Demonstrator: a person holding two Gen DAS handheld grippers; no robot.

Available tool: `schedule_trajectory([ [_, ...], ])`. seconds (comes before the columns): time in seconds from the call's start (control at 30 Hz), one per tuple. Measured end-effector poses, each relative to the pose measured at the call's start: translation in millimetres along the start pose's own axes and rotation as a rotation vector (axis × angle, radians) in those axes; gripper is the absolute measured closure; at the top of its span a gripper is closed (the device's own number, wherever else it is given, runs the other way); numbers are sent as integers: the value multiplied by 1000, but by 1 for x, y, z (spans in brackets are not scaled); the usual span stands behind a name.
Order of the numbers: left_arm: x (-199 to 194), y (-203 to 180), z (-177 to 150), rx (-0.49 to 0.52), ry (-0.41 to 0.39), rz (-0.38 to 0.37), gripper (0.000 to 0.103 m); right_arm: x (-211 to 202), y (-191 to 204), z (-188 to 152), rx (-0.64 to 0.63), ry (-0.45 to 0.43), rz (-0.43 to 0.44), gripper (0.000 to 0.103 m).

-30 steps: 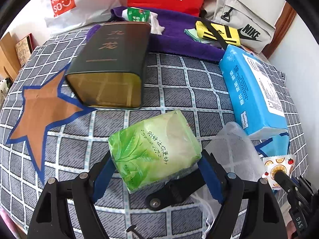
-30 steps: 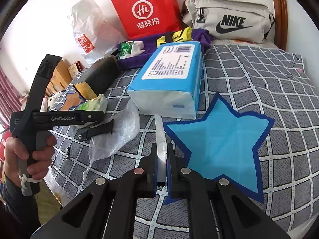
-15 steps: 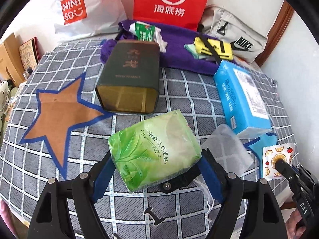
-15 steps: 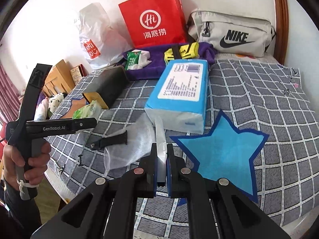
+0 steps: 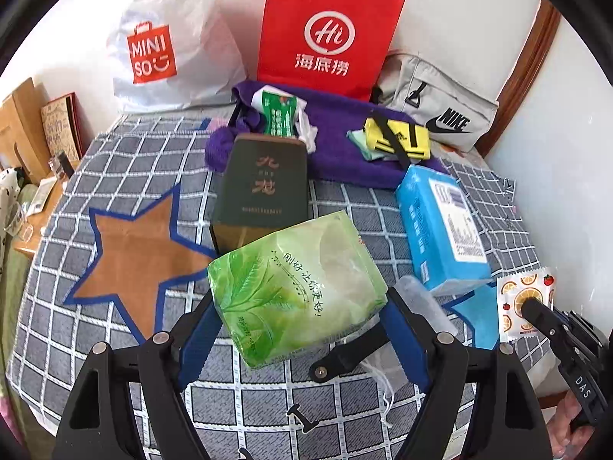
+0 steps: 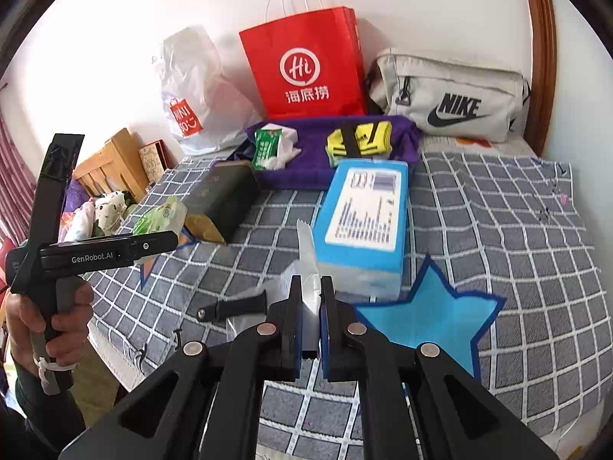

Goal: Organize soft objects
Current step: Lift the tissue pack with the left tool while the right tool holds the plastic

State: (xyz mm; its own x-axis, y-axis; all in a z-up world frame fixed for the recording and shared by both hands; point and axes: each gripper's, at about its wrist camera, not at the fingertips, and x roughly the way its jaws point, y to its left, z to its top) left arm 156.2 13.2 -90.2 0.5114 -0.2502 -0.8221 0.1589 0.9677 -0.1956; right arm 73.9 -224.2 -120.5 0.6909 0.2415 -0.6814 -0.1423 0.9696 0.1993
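Observation:
A green soft tissue pack (image 5: 295,287) hangs above the checked bed cover, with my left gripper (image 5: 300,308) shut on its two sides; the jaws stand wide around it. In the right wrist view the same pack (image 6: 161,218) shows at the left, where a hand holds that gripper. My right gripper (image 6: 311,287) is shut on a thin flat sachet (image 6: 306,253), seen edge-on. The left wrist view shows the sachet's fruit-printed face (image 5: 517,291). A blue star patch (image 6: 425,314) lies just right of the right gripper, and a brown star patch (image 5: 130,260) lies left of the left one.
A big blue tissue pack (image 5: 440,230) and a dark green tin (image 5: 264,188) lie mid-bed. A clear plastic bag (image 5: 421,303) and a black part (image 5: 352,352) lie near the front edge. A purple towel (image 5: 337,142) with small items, a red bag (image 5: 325,30) and a Nike bag (image 6: 452,96) are at the back.
Both grippers have risen away from the bed, each still holding its item. The bed and the things on it look smaller, and more of the back wall shows.

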Motion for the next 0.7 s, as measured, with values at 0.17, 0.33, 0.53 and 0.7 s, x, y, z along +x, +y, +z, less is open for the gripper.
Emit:
schedule_trajectory([
  [0.17,-9,-1,14,13,-26,-1,23,-1,4,16,-10,-17,-5,96],
  [0.33,-10,3,28,11,-42,6,23,6,4,33,-11,-24,-9,96],
  [0.53,-3,5,50,8,-41,24,23,24,0,57,-5,-30,-13,96],
  [0.7,1,3,68,12,-50,35,23,37,-7,82,2,-37,2,96],
])
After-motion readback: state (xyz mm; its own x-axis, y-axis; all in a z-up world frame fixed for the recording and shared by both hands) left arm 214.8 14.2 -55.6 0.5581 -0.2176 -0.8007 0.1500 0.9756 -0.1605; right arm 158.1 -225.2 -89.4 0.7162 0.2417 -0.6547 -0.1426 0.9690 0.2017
